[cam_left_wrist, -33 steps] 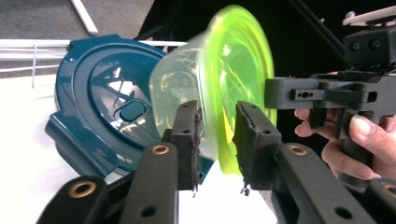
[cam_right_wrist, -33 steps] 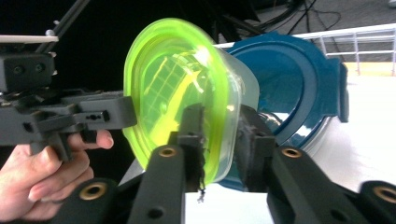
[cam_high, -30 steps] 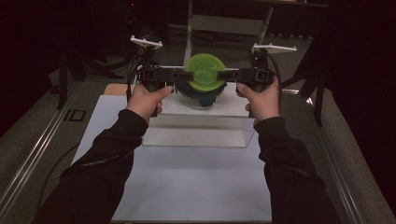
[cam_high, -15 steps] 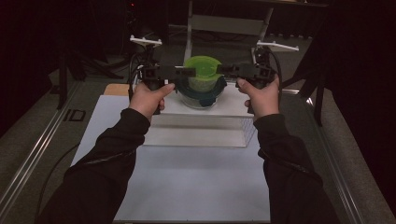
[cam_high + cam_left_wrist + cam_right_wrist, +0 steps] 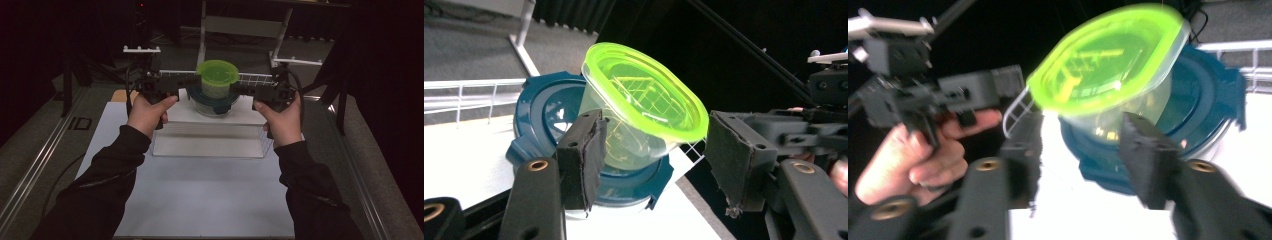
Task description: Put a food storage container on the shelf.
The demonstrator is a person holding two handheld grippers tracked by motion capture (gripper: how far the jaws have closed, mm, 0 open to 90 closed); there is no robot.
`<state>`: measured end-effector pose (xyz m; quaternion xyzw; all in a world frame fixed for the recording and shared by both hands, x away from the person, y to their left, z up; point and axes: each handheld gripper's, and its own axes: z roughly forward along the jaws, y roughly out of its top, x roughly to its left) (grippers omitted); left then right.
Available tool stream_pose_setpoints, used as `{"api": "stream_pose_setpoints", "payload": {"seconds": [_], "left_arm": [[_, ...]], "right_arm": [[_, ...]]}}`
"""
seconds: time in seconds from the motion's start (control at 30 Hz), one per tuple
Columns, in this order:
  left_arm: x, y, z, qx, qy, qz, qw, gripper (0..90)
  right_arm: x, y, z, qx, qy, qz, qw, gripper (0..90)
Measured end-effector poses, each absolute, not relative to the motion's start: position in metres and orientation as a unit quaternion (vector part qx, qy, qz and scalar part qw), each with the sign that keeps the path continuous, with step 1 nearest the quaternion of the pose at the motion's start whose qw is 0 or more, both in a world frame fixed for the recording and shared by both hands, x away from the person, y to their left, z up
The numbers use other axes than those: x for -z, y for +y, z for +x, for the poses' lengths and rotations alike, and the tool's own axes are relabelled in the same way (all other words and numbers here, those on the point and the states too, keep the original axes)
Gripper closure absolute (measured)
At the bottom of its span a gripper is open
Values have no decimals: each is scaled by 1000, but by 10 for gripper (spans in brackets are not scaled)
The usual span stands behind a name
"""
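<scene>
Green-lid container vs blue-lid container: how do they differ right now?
The green-lid container is narrower and taller; the blue-lid container is wider and squatter. The green-lid container sits tilted on top, between the jaws of the left hand-held gripper and right hand-held gripper; the blue-lid container rests flat below. Both have clear bodies.

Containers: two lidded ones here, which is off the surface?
The green-lidded container, clear-walled and pinched between the left claw and right claw. The blue-lidded container sits below on the white platform.
</scene>
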<state>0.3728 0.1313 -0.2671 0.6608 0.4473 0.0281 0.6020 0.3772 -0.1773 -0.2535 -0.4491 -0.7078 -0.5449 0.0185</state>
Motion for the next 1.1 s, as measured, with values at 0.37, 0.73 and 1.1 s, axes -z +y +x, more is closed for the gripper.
{"api": "stream_pose_setpoints", "payload": {"seconds": [0.37, 0.73, 1.1], "left_arm": [[294, 142, 343, -54, 416, 656, 628, 309], [308, 148, 328, -79, 386, 661, 639, 256], [322, 145, 317, -85, 361, 673, 641, 208]], "right_arm": [[279, -150, 384, 514, -726, -457, 25, 895], [281, -141, 398, 505, -726, -467, 21, 894], [282, -139, 393, 510, -728, -457, 21, 814]]}}
